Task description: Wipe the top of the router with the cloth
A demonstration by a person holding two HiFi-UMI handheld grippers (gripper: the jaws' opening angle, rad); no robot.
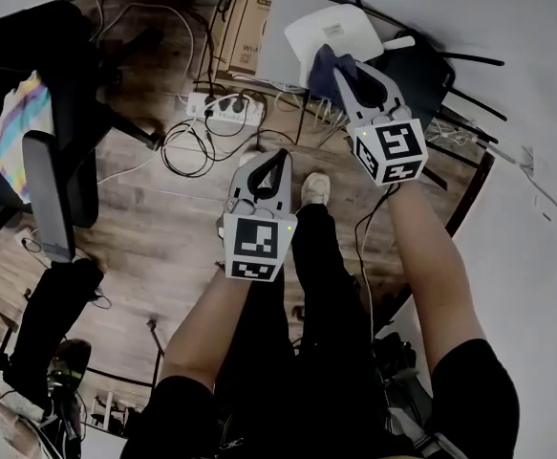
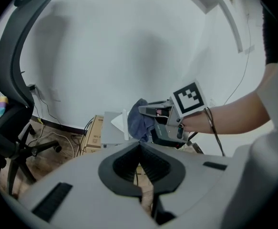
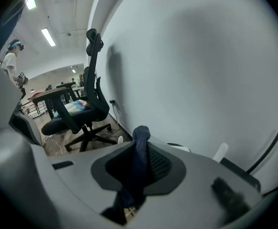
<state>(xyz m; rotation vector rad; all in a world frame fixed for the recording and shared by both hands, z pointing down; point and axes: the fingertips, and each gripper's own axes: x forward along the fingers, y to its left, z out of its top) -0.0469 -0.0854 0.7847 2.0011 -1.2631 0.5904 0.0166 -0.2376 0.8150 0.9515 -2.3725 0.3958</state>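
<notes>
far to the left of the white router [image 1: 333, 29] stands a black office chair [image 1: 53, 151] with a bright multicoloured fabric [image 1: 15, 122] on its seat, on the wooden floor [image 1: 154, 228]. nearer the router, to its left and a little lower in the head view, a white power strip [image 1: 228, 111] lies among looped black cables [image 1: 197, 146]. the left gripper [image 1: 278, 156] hangs below and left of the router, well apart from it, above the floor. its jaws are pressed together with nothing between them (the left gripper view shows them meeting at the tips). a brown cardboard box [image 1: 245, 27] stands just left of the router. the router itself is a flat white slab with a white antenna [image 1: 399, 41] sticking out at its right. the dark blue cloth [image 1: 318, 65] is bunched at the router's near edge. it is pinched by the right gripper [image 1: 339, 70], whose jaws are clamped on it so that a fold pokes up past the tips. whether the cloth touches the router's top i cannot tell. just right of the router sits a black device [image 1: 421, 70] with thin black antennas.
</notes>
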